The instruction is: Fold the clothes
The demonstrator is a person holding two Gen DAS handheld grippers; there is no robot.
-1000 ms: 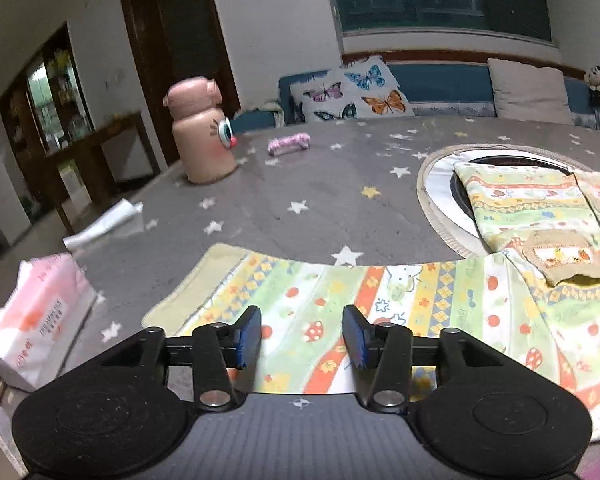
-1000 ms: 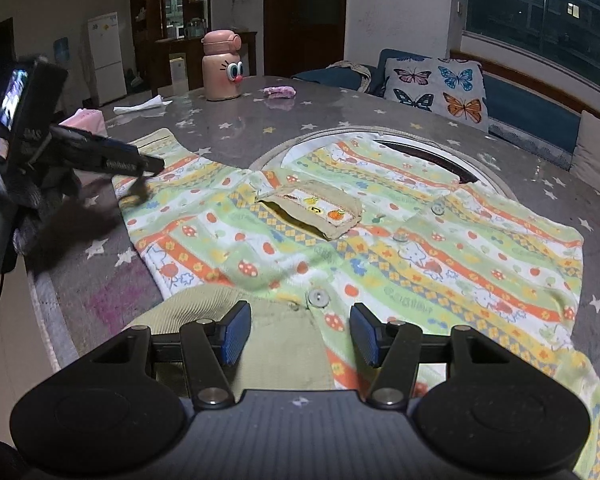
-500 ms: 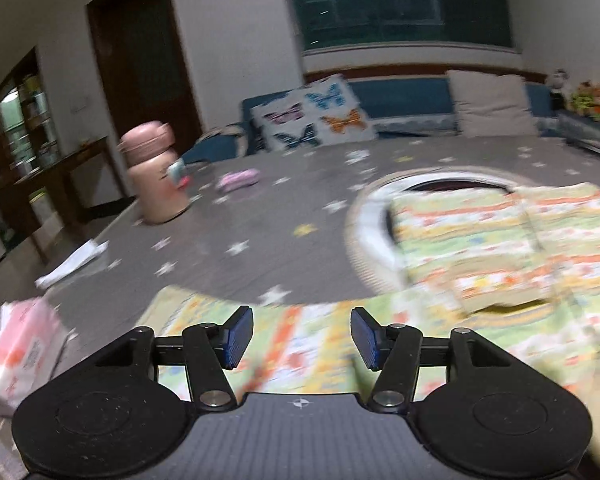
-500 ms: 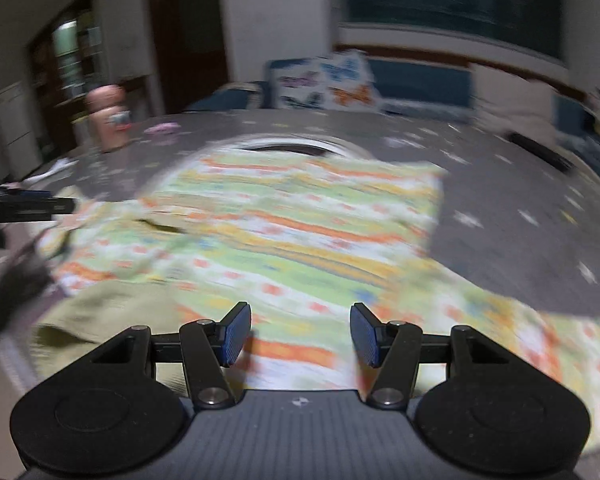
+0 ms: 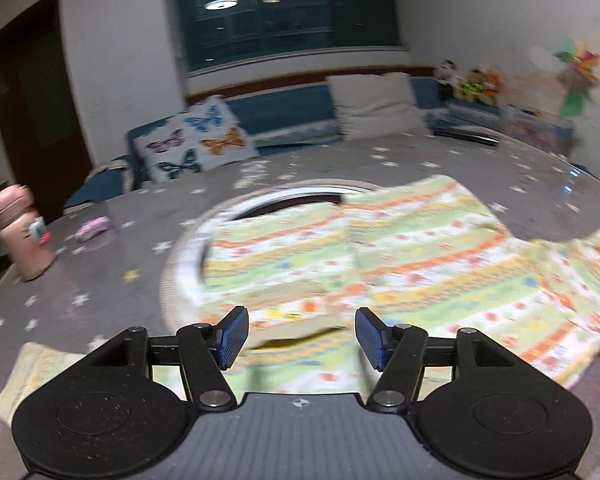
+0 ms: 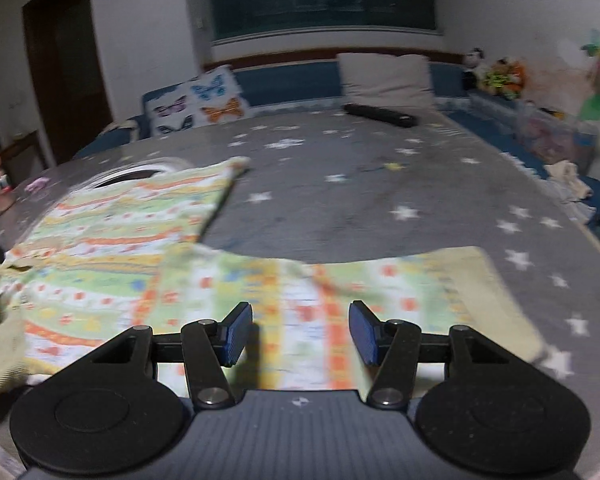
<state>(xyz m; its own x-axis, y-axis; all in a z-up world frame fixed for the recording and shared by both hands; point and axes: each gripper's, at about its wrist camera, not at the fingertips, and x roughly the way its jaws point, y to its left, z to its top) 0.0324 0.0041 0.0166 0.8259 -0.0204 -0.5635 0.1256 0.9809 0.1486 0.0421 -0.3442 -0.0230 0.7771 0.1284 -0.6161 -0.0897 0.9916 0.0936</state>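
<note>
Shirt (image 5: 400, 256) spread flat on the star-patterned table (image 6: 380, 200).
Its sleeve lies under the right gripper (image 6: 300, 334); the left gripper (image 5: 302, 336) hangs over the collar. Both jaws gape, empty. Pink bottle (image 5: 20, 232) stands far left.

Home living room, butterfly cushions (image 5: 196, 142), sofa (image 6: 284, 82), star-patterned table (image 6: 380, 208)

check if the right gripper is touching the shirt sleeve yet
Cannot tell. In the right wrist view the right gripper has open jaws over the sleeve, but the blurred frame shows neither contact nor a clear gap.
</note>
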